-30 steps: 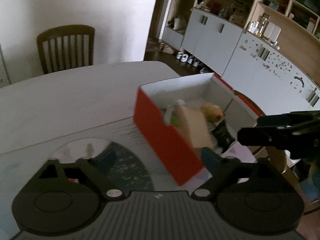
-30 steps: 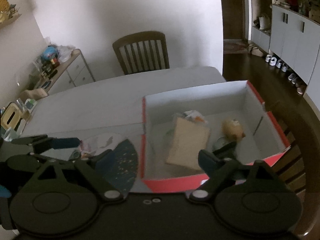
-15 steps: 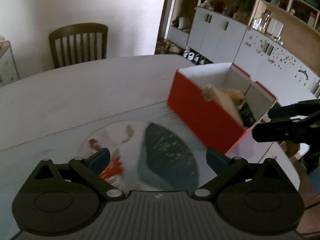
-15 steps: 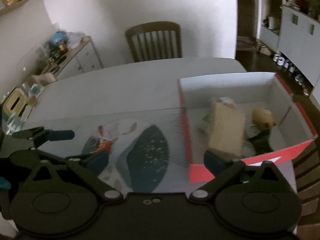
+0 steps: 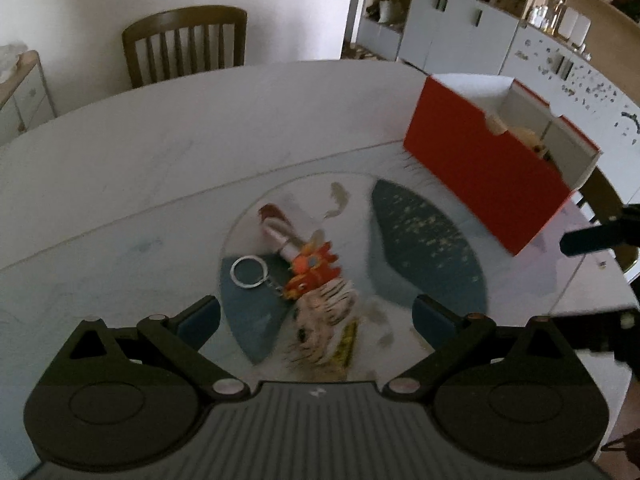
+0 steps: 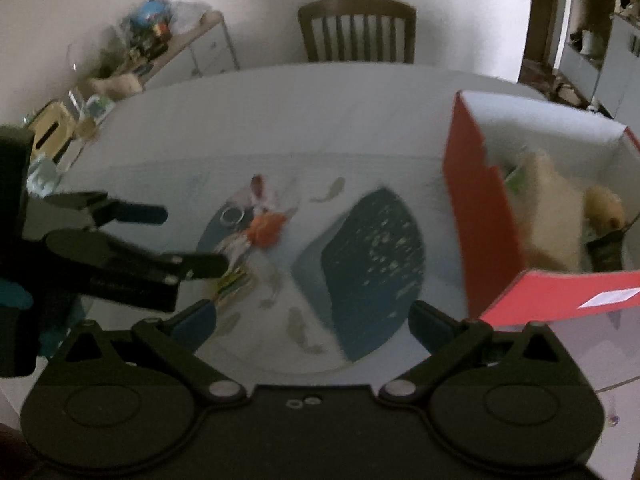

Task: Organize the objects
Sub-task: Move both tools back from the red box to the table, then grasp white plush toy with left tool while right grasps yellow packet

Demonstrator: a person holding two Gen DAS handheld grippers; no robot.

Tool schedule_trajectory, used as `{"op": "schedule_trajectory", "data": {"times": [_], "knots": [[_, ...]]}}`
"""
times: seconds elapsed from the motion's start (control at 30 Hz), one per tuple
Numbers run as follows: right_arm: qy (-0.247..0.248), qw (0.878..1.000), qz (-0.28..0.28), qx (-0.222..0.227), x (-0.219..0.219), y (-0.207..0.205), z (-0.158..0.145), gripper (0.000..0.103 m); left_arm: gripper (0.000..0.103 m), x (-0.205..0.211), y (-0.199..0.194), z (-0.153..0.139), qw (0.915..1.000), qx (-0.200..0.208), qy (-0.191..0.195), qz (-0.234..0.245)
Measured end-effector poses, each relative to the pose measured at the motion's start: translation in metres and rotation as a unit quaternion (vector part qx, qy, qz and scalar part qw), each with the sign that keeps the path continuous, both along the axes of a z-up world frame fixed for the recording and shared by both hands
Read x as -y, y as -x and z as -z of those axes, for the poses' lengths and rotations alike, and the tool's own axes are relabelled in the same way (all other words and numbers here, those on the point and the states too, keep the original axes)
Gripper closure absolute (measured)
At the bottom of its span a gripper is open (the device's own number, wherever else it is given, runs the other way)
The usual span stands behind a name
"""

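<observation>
So progress check: the red box [image 5: 486, 176] sat on the right side of the worktop [image 5: 160, 152] and already had stuff in it. From the right wrist cam I could make out a tan flat thing [image 6: 548, 208], a fuzzy yellowish toy [image 6: 604, 212] and something dark next to it, prob a strap or small gadget, but that shot was blurry so don't quote me. So part of the job looked done imo.

What was left: a little pile on the round printed mat [image 5: 428, 240], well apart from the box. Orange keychain charm [image 5: 312, 270] with its metal ring [image 5: 249, 272] lying just beside it, a pinkish tube-ish item [image 5: 276, 230] touching the charm's far side, a striped plush thing [image 5: 324, 320] and a yellow packet [image 5: 348, 340] tucked at its edge.

Left hand-held gripper [image 5: 316, 314] was hovering right over that pile, fingers spread wide w/ nothing between them, plush and charm sitting in the gap below. Right hand-held gripper [image 6: 312, 318] was also spread wide and empty, hanging above the mat between pile and box.

My guess: roughly halfway. Pile needs grabbing piece by piece and dropping in the box. The ring + charm look fiddly, flat on the mat.
</observation>
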State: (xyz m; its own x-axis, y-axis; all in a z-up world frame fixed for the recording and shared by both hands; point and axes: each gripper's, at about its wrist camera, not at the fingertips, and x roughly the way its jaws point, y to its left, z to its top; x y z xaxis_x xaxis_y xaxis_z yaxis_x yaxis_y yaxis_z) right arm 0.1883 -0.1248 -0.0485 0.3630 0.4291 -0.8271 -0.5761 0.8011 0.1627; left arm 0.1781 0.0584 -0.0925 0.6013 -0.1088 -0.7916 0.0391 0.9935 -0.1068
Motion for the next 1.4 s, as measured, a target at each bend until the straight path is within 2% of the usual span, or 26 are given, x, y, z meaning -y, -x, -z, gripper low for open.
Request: {"op": "schedule_trajectory", "data": {"times": [0.37, 0.6, 0.77, 0.9, 0.97, 1.03, 1.13, 1.27, 1.4], "knots": [[0.038, 0.999, -0.031, 0.018, -0.041, 0.014, 0.023, 0.001, 0.001, -0.012, -0.017, 0.021, 0.9995, -0.022, -0.007, -0.024], [0.055, 0.995, -0.075, 0.031, -0.07, 0.026, 0.035, 0.002, 0.003, -0.008, -0.02, 0.028, 0.9997, -0.024, -0.007, -0.005], [0.062, 0.993, -0.088, 0.04, -0.085, 0.022, 0.046, 0.006, 0.029, -0.012, -0.023, 0.032, 0.9994, -0.032, 0.006, -0.012], [0.069, 0.992, -0.098, 0.041, -0.096, 0.018, 0.055, 0.007, 0.043, -0.013, -0.024, 0.032, 0.9991, -0.035, 0.026, 0.002], [0.07, 0.991, -0.102, 0.041, -0.099, 0.016, 0.057, 0.009, 0.056, -0.012, -0.023, 0.032, 0.9989, -0.035, 0.03, 0.006], [0.071, 0.991, -0.106, 0.044, -0.1, 0.014, 0.059, 0.009, 0.064, -0.016, -0.023, 0.034, 0.9982, -0.041, 0.043, 0.003], [0.072, 0.99, -0.112, 0.044, -0.103, 0.011, 0.062, 0.011, 0.069, -0.024, -0.022, 0.036, 0.9967, -0.053, 0.059, -0.013], [0.074, 0.988, -0.122, 0.051, -0.108, 0.011, 0.063, 0.012, 0.069, -0.041, -0.016, 0.032, 0.9945, -0.05, 0.084, -0.037], [0.08, 0.987, -0.131, 0.052, -0.113, 0.007, 0.067, 0.015, 0.07, -0.057, -0.01, 0.027, 0.9924, -0.049, 0.093, -0.065]]}}
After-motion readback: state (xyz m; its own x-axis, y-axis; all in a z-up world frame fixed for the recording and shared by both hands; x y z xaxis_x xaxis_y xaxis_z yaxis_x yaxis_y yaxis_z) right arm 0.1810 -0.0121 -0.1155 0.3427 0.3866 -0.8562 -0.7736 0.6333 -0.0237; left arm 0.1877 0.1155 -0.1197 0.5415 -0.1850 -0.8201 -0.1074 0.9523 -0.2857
